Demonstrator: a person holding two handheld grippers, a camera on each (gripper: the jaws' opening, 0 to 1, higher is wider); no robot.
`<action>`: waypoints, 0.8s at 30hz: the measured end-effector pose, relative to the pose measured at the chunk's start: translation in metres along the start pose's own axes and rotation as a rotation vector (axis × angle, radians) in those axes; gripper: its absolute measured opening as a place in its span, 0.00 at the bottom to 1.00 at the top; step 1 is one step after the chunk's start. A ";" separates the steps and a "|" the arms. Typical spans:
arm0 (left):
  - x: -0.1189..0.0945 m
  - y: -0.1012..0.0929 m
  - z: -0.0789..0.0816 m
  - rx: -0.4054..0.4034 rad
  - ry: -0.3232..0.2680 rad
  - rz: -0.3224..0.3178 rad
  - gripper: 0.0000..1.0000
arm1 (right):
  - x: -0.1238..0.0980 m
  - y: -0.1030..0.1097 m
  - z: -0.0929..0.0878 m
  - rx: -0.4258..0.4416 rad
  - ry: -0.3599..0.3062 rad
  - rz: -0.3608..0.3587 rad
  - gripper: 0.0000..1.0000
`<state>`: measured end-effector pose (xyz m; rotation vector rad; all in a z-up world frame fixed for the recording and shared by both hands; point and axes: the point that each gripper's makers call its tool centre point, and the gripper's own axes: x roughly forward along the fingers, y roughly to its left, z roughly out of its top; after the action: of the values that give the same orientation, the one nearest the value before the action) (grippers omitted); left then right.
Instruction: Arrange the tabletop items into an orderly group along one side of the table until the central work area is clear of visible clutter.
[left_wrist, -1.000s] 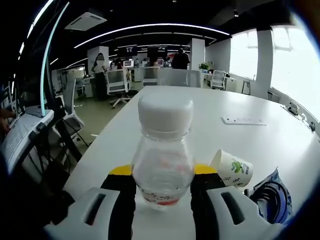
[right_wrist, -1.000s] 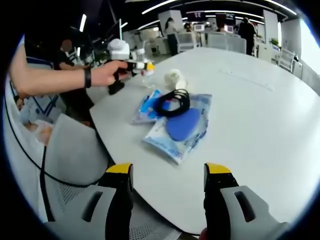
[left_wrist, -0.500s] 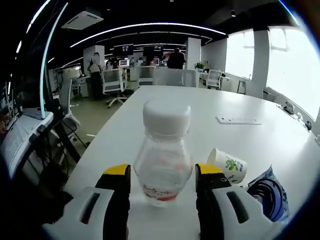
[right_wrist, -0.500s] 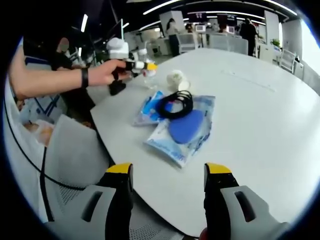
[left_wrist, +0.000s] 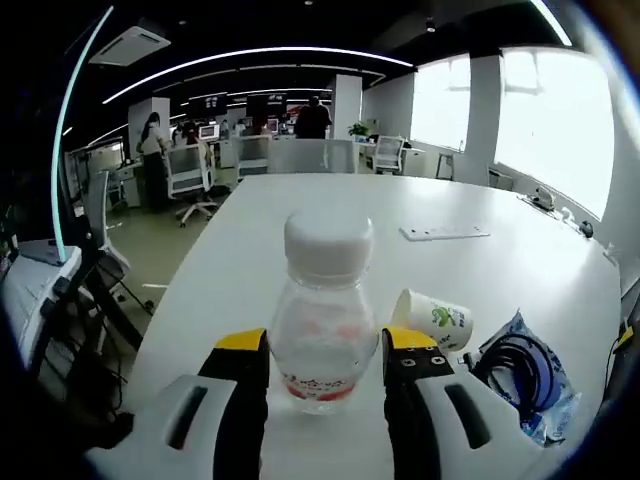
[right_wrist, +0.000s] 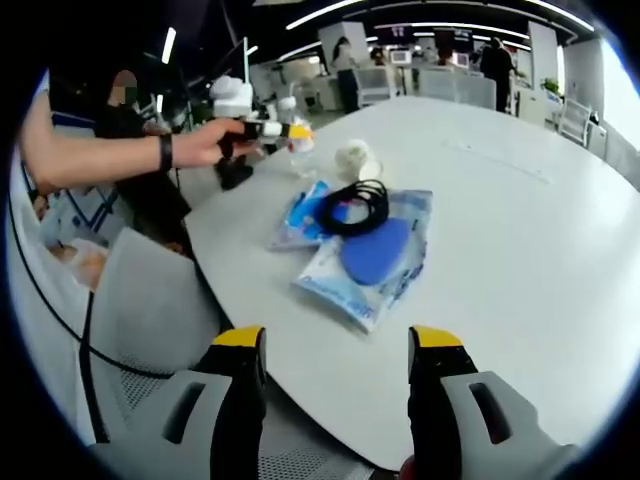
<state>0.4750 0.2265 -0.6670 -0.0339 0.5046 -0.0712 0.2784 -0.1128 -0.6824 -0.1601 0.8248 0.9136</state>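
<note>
1. Two yellow-tipped jaws of the left tongs (left_wrist: 325, 350) rise at six o'clock in the left gripper view, and the clear bottle (left_wrist: 323, 335) stands upright right between them on the white counter (left_wrist: 300, 215); whether the jaws press its sides or just flank it, I cannot tell.
2. White cap (left_wrist: 328, 243) on top of the bottle, red print low on its clear body, and it sits near the counter's edge.
3. Out at three o'clock from the bottle lies the paper cup (left_wrist: 432, 320), tipped on its side with green print showing, just beside the right jaw.
4. Further toward four o'clock, the coiled black cable (left_wrist: 510, 365) rests on a blue-and-clear bag (left_wrist: 545, 405).
5. Well beyond, toward one o'clock, a flat white power strip (left_wrist: 445, 232) lies alone on the bare counter.
6. Far back at twelve o'clock: office chairs (left_wrist: 185, 180), desks and standing people.
7. Over to the right gripper view now: the right tongs (right_wrist: 337, 345) hang wide apart at six o'clock with nothing between the jaws, above the near counter edge.
8. Just past them at twelve o'clock sits the bag pile, a blue oval pouch (right_wrist: 375, 250) on clear plastic, with the cable coil on top toward eleven o'clock.
9. Beyond the pile the cup lies on its side.
10. At ten o'clock a hand (right_wrist: 205, 145) with a dark wristband holds the left tongs at the bottle, near the counter's far corner.
</note>
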 end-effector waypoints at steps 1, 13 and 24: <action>0.000 0.000 0.000 0.008 0.004 -0.004 0.43 | 0.000 0.000 0.000 -0.001 0.001 -0.001 0.56; -0.001 0.001 0.000 -0.014 0.001 0.007 0.39 | 0.001 0.001 0.004 0.004 -0.007 -0.007 0.56; -0.002 -0.003 0.001 -0.032 0.007 0.083 0.39 | 0.003 0.001 0.008 0.007 -0.013 -0.004 0.56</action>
<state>0.4736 0.2237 -0.6654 -0.0439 0.5141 0.0179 0.2836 -0.1066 -0.6786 -0.1492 0.8154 0.9071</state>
